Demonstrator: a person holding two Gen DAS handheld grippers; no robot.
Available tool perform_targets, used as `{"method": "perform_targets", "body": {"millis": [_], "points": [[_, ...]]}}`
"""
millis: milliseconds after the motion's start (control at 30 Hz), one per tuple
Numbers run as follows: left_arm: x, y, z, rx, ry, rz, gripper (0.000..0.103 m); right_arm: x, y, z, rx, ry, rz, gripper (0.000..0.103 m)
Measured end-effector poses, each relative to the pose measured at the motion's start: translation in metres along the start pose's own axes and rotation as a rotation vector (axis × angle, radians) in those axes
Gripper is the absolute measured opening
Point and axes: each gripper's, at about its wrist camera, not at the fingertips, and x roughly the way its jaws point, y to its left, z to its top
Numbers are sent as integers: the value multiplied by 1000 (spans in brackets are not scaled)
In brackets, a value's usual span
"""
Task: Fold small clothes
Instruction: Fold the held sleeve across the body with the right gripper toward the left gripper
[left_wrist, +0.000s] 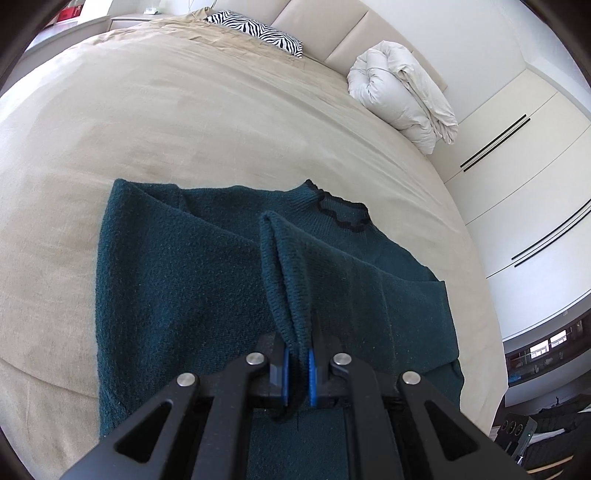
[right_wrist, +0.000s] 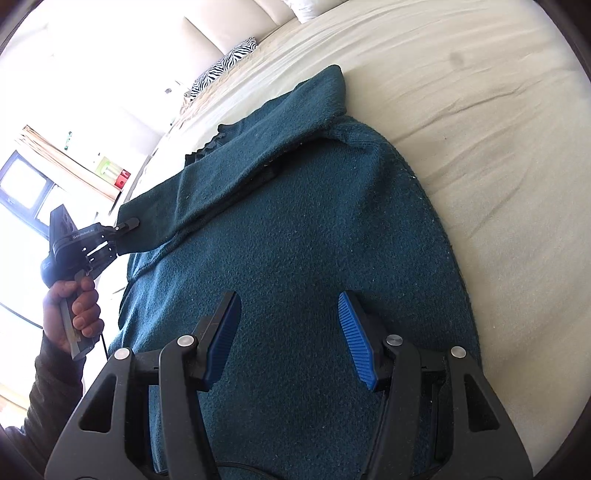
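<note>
Pinching a doubled fold of ribbed knit between its blue pads (left_wrist: 285, 373), the left tool (left_wrist: 297, 373) is closed tight on the cuff end of a sleeve (left_wrist: 280, 266), which rises from the jaws and runs away across the dark teal sweater (left_wrist: 177, 280). Seen from the right wrist view, that same left tool (right_wrist: 127, 225) sits at the sweater's left edge with the sleeve (right_wrist: 207, 184) stretched from it diagonally over the garment's upper body, and a hand (right_wrist: 74, 314) in a dark cuff grips its handle. The right tool (right_wrist: 291, 339) hovers over the middle of the sweater (right_wrist: 314, 240) with its jaws about halfway apart and nothing between the blue pads (right_wrist: 356, 339); whether the tips touch the knit cannot be told. The sweater lies flat, spread across a beige bed (left_wrist: 184, 122), its neckline trimmed with a dark scalloped collar (left_wrist: 343, 214) pointing toward the headboard side. Farther off on the bed, a zebra-print pillow (left_wrist: 258, 33) rests near the padded headboard (left_wrist: 325, 26), and a rolled white duvet (left_wrist: 402, 96) is bundled at the bed's far right edge, beside pale wardrobe doors (left_wrist: 517, 155).
</note>
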Motion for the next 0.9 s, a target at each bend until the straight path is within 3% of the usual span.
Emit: {"method": "perform_targets", "body": {"millis": [267, 400, 600, 767, 900], "points": [[11, 13, -5, -51, 13, -6, 8, -3, 3, 8, 1, 14, -5, 54], [28, 28, -4, -88, 50, 1, 12, -12, 3, 30, 28, -1, 59, 54], [35, 38, -7, -110, 27, -29, 13, -7, -4, 108, 89, -8, 249, 56], [38, 39, -12, -83, -6, -18, 13, 37, -16, 182, 165, 39, 327, 57], [40, 37, -18, -30, -60, -9, 14, 78, -42, 225, 280, 52, 342, 57]]}}
